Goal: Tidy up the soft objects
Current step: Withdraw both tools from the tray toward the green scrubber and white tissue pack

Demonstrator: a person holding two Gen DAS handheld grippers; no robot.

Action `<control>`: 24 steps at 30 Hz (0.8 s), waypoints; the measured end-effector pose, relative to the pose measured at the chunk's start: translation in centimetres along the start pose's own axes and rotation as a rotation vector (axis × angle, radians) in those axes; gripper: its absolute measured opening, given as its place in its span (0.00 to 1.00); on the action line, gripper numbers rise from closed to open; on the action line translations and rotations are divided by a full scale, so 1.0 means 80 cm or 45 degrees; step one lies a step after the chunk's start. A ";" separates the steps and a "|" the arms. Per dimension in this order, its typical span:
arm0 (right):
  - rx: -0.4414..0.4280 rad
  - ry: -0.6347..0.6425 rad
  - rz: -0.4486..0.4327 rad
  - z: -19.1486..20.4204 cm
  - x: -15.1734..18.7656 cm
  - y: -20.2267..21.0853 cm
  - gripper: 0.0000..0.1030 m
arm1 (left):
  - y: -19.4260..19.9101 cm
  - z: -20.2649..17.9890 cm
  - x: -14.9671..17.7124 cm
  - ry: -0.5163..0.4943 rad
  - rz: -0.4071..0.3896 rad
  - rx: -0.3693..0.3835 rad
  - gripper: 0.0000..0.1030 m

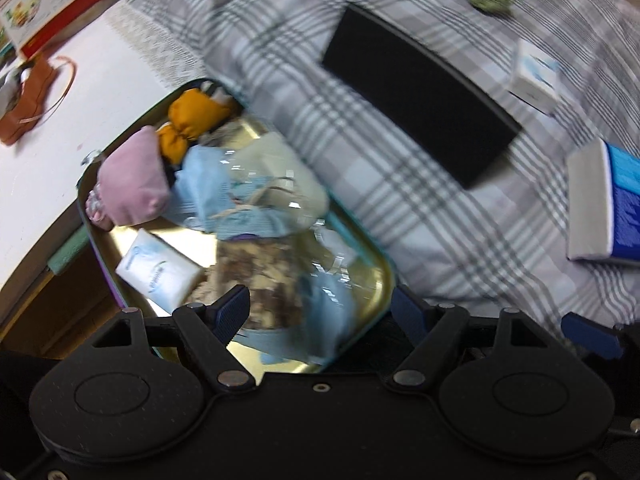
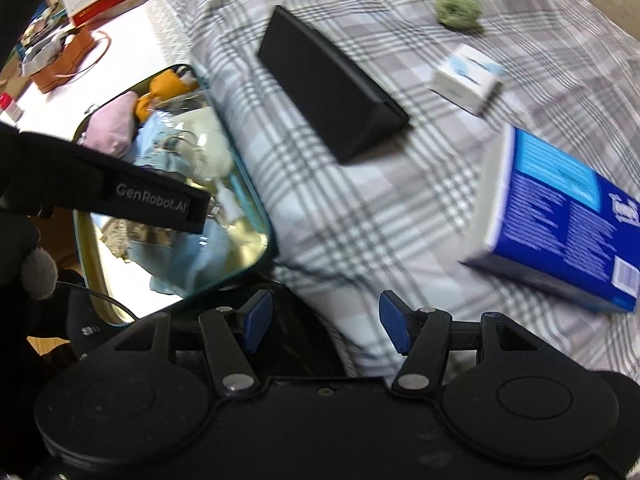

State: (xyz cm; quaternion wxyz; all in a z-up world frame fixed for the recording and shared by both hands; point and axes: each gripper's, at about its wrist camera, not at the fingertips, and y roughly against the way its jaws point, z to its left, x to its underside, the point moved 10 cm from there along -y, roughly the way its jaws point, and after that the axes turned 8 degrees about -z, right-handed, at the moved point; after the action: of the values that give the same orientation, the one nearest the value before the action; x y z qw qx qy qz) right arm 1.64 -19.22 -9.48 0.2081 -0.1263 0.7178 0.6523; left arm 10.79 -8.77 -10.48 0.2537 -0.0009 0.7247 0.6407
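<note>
Plaid cloth (image 2: 360,220) bears black box (image 2: 332,84), blurry cartons.

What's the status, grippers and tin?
Left gripper open, empty, over tin of soft items. Right gripper open, empty. Green scrunchie loose on plaid cloth; black box between.

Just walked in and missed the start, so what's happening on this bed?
A person is sorting soft things with a hand-held gripper in each hand. The tin tray already holds pouches and a tissue pack. The left hand-held gripper and right hand-held gripper are both open and empty. The green scrunchie, small white box and blue box lie on the plaid cloth.
</note>
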 end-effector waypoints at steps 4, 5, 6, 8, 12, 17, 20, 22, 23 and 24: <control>0.016 -0.051 -0.014 -0.030 0.010 0.008 0.57 | 0.006 -0.028 0.003 -0.057 0.003 -0.002 0.71; 0.018 -0.065 -0.017 -0.037 0.013 0.009 0.57 | 0.007 -0.035 0.004 -0.071 0.006 0.000 0.71; 0.020 -0.079 -0.021 -0.044 0.015 0.012 0.57 | 0.008 -0.042 0.005 -0.084 0.008 0.002 0.71; 0.027 -0.104 -0.029 -0.059 0.019 0.016 0.57 | 0.011 -0.054 0.005 -0.112 0.007 0.002 0.71; 0.047 -0.144 -0.050 -0.088 0.026 0.028 0.57 | 0.016 -0.078 0.006 -0.160 0.010 0.008 0.71; 0.073 -0.205 -0.099 -0.127 0.025 0.045 0.57 | 0.022 -0.108 0.003 -0.217 0.005 0.015 0.71; 0.099 -0.250 -0.140 -0.151 0.020 0.055 0.58 | 0.025 -0.126 -0.001 -0.239 0.014 0.033 0.71; 0.119 -0.284 -0.173 -0.171 0.015 0.062 0.59 | 0.027 -0.136 -0.007 -0.254 0.013 0.047 0.71; 0.132 -0.303 -0.191 -0.182 0.011 0.066 0.59 | 0.029 -0.142 -0.011 -0.259 0.006 0.051 0.71; 0.147 -0.326 -0.211 -0.193 0.006 0.069 0.60 | 0.032 -0.147 -0.016 -0.265 -0.005 0.054 0.71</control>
State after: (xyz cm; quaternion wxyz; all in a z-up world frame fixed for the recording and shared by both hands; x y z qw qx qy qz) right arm -3.35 -33.78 -3.89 0.3577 -0.0888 0.7089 0.6013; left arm 6.81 -19.64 -7.05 0.3288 0.0695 0.7079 0.6212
